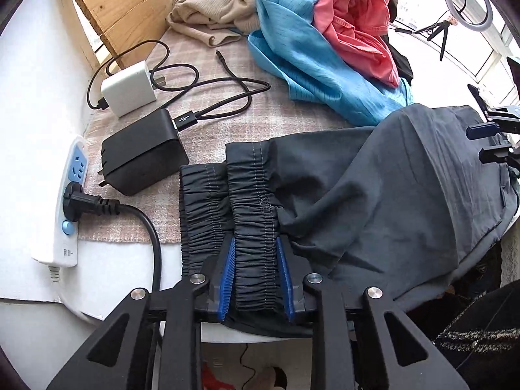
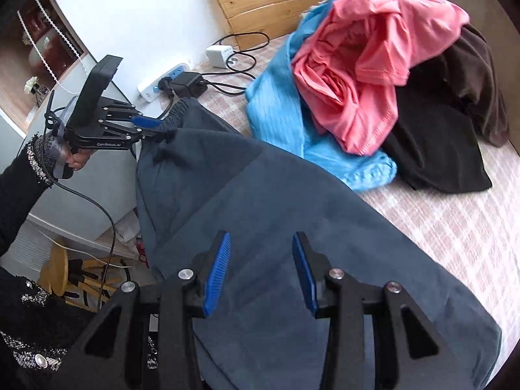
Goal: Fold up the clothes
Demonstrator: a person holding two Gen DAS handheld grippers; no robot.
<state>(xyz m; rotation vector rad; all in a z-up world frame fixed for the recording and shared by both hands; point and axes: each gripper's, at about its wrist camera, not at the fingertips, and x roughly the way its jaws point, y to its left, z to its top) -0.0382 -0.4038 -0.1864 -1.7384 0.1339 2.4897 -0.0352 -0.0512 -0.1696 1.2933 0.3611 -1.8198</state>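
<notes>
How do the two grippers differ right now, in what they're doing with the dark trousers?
The left gripper is shut on the elastic waistband of the dark trousers; the right gripper is open, jaws spread, gripping nothing. The left gripper sits at the end near the power strip; the right gripper hovers over the flat leg fabric further along. Both have blue pads and point at the same garment.
</notes>
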